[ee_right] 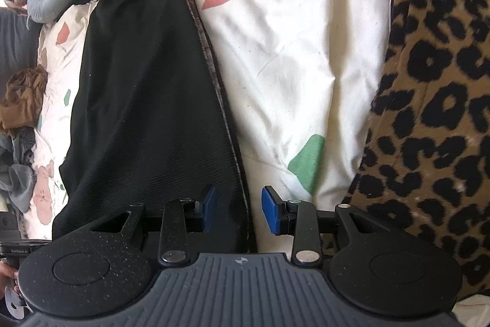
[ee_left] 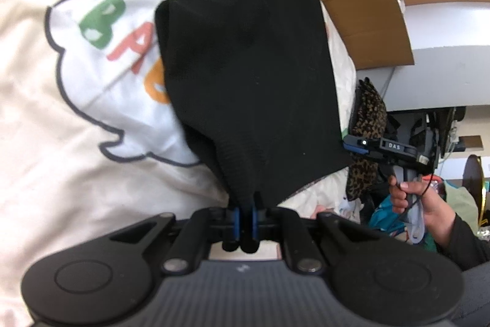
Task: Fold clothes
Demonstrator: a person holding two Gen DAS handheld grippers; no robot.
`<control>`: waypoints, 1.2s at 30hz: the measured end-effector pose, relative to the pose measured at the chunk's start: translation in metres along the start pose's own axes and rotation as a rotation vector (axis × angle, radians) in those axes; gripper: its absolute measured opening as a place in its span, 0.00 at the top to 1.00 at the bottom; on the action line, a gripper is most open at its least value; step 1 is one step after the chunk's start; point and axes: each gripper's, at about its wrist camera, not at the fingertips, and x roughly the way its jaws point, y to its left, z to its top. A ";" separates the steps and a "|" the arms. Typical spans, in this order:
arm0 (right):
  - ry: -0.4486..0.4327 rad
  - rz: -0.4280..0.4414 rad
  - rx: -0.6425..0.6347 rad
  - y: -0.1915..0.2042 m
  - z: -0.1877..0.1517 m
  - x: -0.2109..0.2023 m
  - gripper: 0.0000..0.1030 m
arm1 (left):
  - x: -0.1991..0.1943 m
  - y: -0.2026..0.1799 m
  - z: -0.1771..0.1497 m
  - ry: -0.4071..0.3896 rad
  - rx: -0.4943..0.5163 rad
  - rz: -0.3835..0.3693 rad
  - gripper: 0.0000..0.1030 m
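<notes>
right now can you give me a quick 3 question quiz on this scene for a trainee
1. True or false: the left claw is shut on the black garment.
2. Multiple choice: the right claw is A) shut on the leopard fabric, B) open with the black garment's edge between its pads, C) gripping the cardboard.
3. Fill in: the first letter printed on the cream bedding, a B, is coloured ____.

Key: 1 true; 2 B; 3 green.
</notes>
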 end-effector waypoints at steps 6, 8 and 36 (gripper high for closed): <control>0.027 0.060 0.050 -0.008 -0.005 0.017 0.61 | 0.008 -0.001 0.008 0.013 0.010 0.071 0.93; 0.023 0.100 0.094 -0.014 -0.007 0.019 0.61 | 0.011 -0.002 0.010 0.046 0.039 0.080 0.93; 0.046 0.432 0.296 -0.042 0.009 0.066 0.62 | 0.039 -0.006 0.016 0.078 0.025 0.155 0.92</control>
